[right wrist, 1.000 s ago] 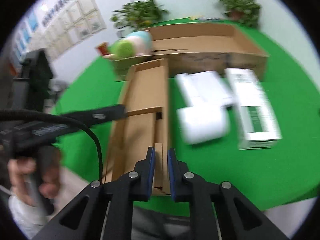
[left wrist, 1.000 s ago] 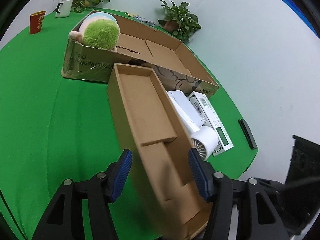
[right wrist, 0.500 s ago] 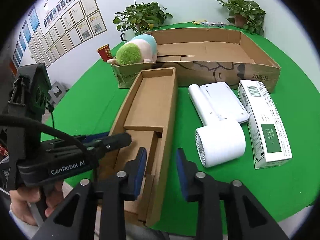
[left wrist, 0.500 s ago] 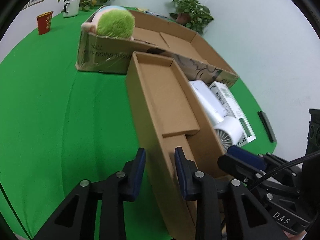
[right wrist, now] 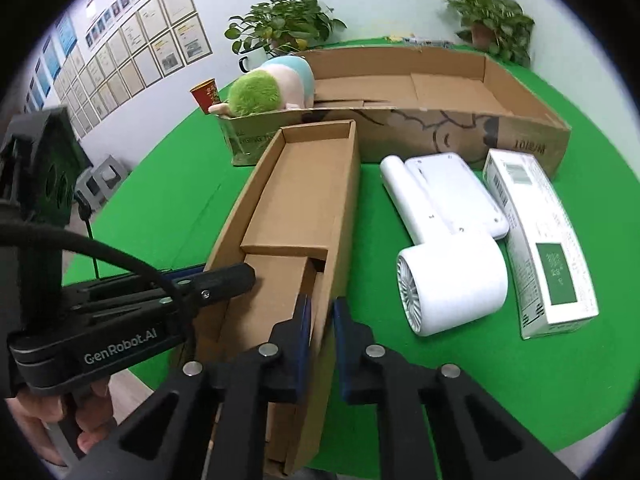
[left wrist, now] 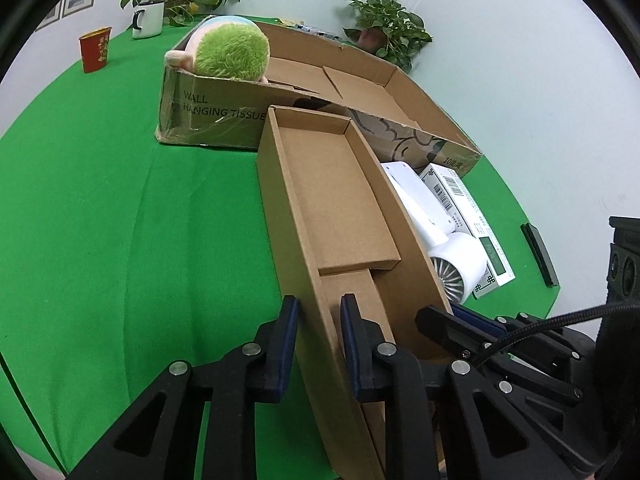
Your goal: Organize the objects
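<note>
Green cloth covers the bench (left wrist: pixel 100 220), with potted plants (right wrist: pixel 280 28) and a white wall behind. Long open cardboard tray (left wrist: pixel 340 208) lies at centre, its far end touching a large shallow carton (left wrist: pixel 360 92) that holds a green plush toy (left wrist: pixel 232 52) in its left corner. Left tool (left wrist: pixel 318 322) straddles the tray's left wall with a small gap at each pad, not visibly clamped; right tool (right wrist: pixel 320 316) is closed nearly flush on the tray's right wall. Just right of the tray lie a white hair dryer (right wrist: pixel 448 264) and a white-and-green packet (right wrist: pixel 548 240). Red paper cup (left wrist: pixel 95 49) and white mug (left wrist: pixel 148 24) stand well apart, far left.
</note>
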`<action>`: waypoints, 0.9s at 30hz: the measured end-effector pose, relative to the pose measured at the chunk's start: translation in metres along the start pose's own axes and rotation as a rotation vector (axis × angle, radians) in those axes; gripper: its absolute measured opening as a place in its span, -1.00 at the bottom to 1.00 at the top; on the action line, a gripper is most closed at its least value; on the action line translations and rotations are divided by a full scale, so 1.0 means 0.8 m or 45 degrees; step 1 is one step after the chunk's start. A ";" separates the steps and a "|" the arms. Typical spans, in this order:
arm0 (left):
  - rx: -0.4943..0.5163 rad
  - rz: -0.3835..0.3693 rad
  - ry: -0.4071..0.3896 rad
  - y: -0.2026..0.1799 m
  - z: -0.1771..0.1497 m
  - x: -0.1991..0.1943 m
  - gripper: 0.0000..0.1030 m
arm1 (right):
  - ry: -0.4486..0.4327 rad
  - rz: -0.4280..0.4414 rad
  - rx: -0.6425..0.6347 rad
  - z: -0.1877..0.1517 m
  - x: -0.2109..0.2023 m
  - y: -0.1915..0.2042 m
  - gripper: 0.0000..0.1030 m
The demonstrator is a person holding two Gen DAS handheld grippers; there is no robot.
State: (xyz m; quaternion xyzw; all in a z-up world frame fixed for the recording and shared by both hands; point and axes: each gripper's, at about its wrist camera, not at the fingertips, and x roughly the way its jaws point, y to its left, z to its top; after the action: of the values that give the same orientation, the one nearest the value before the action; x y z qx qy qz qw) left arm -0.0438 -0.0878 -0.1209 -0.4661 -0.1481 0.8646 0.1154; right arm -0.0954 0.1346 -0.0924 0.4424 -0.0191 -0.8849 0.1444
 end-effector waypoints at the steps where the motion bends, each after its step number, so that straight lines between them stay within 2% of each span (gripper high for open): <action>1: -0.004 -0.002 0.001 0.001 0.000 -0.001 -0.64 | -0.004 -0.004 -0.005 0.000 -0.002 0.001 -0.79; 5: 0.014 0.021 0.002 -0.005 -0.001 -0.002 -0.66 | -0.017 -0.021 -0.017 -0.001 -0.006 0.003 -0.79; 10: 0.009 0.019 0.009 -0.005 -0.003 -0.001 -0.67 | 0.017 -0.021 0.011 -0.003 0.000 -0.004 -0.80; 14: 0.037 0.044 -0.017 -0.013 -0.002 -0.010 -0.69 | 0.009 -0.032 -0.001 -0.002 -0.004 -0.003 -0.80; 20: 0.066 0.058 -0.105 -0.025 0.016 -0.044 -0.71 | -0.086 -0.019 0.006 0.010 -0.031 0.000 -0.80; 27: 0.119 0.075 -0.217 -0.053 0.061 -0.080 -0.72 | -0.216 -0.018 -0.006 0.046 -0.060 0.000 -0.80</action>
State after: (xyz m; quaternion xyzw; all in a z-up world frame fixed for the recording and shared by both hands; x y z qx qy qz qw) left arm -0.0478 -0.0774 -0.0312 -0.3892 -0.1029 0.9101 0.0986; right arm -0.0974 0.1444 -0.0326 0.3656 -0.0262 -0.9203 0.1370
